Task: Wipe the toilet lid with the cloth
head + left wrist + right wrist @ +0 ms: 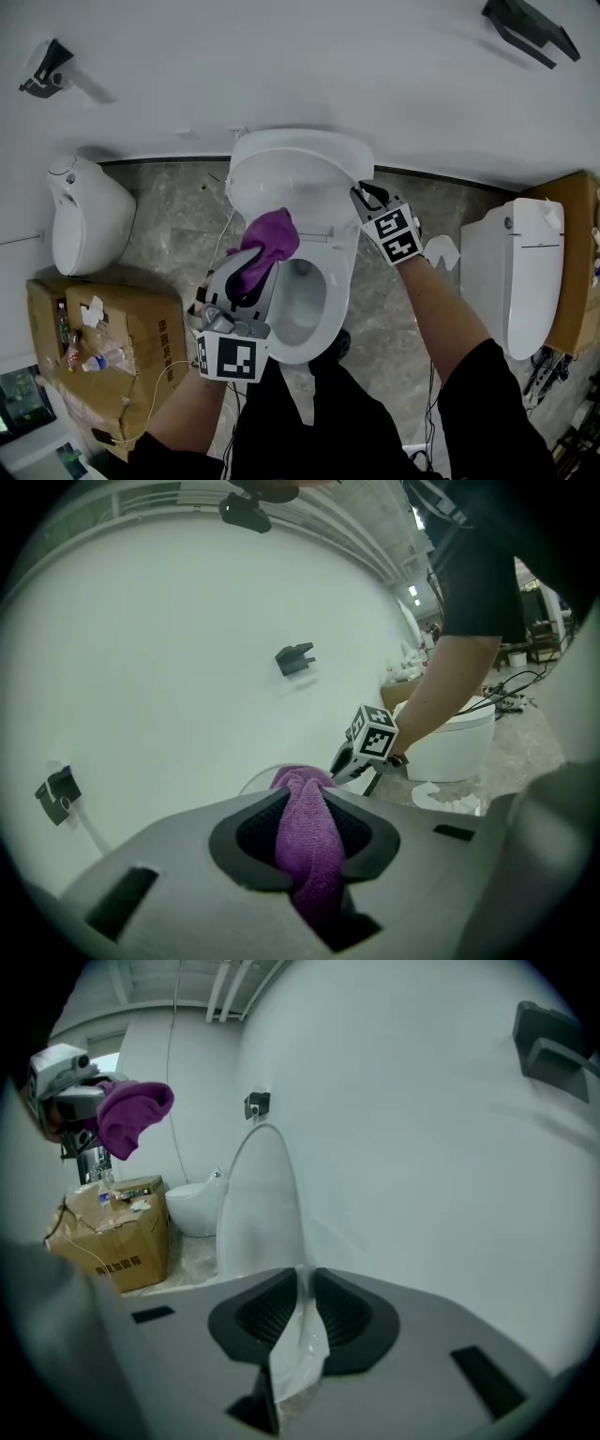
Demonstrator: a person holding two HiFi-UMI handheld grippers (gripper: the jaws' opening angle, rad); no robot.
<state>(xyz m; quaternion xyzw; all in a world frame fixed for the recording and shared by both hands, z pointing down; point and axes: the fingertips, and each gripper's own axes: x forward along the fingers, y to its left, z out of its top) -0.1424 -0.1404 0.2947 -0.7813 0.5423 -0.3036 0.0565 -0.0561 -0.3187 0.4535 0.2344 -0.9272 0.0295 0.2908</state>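
The white toilet (323, 291) stands in the middle with its lid (298, 173) raised against the wall. My left gripper (255, 267) is over the seat, shut on a purple cloth (269, 240) that bunches out past the jaws, just in front of the lid's lower part. In the left gripper view the cloth (307, 841) fills the gap between the jaws of the left gripper (309, 832). My right gripper (362, 196) is at the lid's right edge. The right gripper (305, 1288) is shut on a thin clear plastic film (298, 1340) beside the lid (262, 1208).
A second toilet (86, 220) stands at the left and a third toilet (520, 272) at the right. A cardboard box (122, 342) with a bottle and scraps on it is at front left. Crumpled white paper (442, 249) lies on the floor. Black brackets (530, 28) hang on the wall.
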